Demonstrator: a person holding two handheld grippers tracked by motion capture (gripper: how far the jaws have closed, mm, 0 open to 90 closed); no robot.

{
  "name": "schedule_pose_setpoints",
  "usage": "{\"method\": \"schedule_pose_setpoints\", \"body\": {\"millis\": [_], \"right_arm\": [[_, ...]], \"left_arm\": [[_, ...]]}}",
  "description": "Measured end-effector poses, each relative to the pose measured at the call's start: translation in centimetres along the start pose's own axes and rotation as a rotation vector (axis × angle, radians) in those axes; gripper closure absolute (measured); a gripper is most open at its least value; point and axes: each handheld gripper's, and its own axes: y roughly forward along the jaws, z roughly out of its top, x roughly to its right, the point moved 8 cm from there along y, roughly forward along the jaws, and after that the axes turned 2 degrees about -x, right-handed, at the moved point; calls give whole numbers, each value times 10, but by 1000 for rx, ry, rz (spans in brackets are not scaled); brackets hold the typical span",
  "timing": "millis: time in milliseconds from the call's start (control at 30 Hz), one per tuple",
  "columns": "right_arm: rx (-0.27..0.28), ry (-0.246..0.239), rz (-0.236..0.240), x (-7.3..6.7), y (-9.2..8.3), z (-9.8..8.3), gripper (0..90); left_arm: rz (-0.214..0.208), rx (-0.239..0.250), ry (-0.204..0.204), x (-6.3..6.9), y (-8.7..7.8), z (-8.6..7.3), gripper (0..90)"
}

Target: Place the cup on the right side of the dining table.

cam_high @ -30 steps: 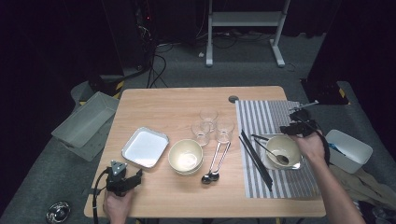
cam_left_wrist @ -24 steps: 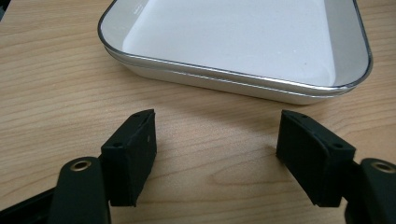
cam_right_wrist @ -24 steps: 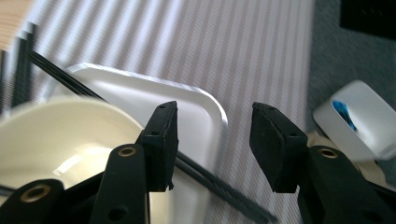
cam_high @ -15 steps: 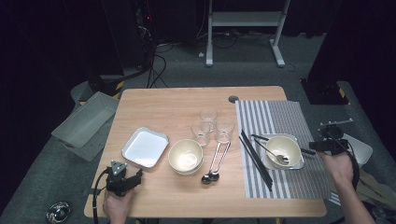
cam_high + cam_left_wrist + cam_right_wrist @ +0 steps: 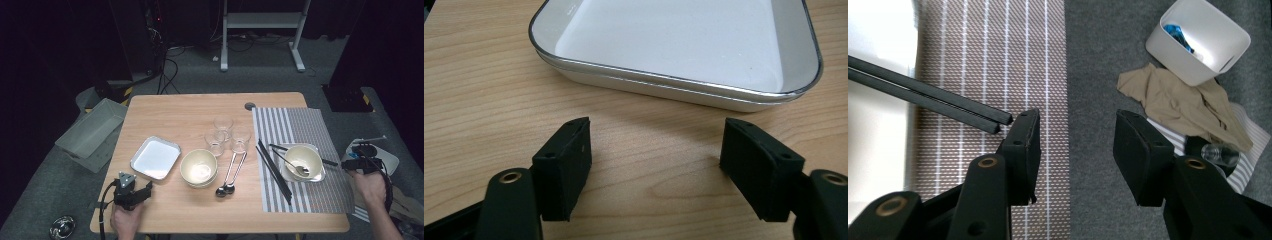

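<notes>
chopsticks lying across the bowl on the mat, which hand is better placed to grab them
Right. The right gripper hovers open by the chopsticks, while the left gripper faces the tray.

place: lab or studio | signs: black-curtained walls, floor cables (image 5: 170, 65), metal stand (image 5: 260, 30) (dark room, one table (image 5: 175, 110))

Tray (image 5: 674, 45): lying flat on the wooden table, shallow, rounded-rectangular, white inside with a metal rim; sitting empty just ahead of the near-left table edge, also seen in the high view (image 5: 155, 158), turned slightly askew.
Chopsticks (image 5: 928, 102): lying side by side as a black pair, touching along their length; resting on the striped placemat (image 5: 993, 60) near its right edge, blunt ends pointing toward the mat's outer border, the other ends running under the bowl (image 5: 303, 161).
</notes>
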Motion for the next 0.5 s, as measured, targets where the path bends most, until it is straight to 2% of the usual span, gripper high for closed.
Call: {"method": "schedule_pose_setpoints", "body": {"millis": [500], "right_arm": [[-15, -6, 16, -9, 11, 5, 535]], "left_arm": [[0, 0, 0, 0, 0, 0, 290]]}}
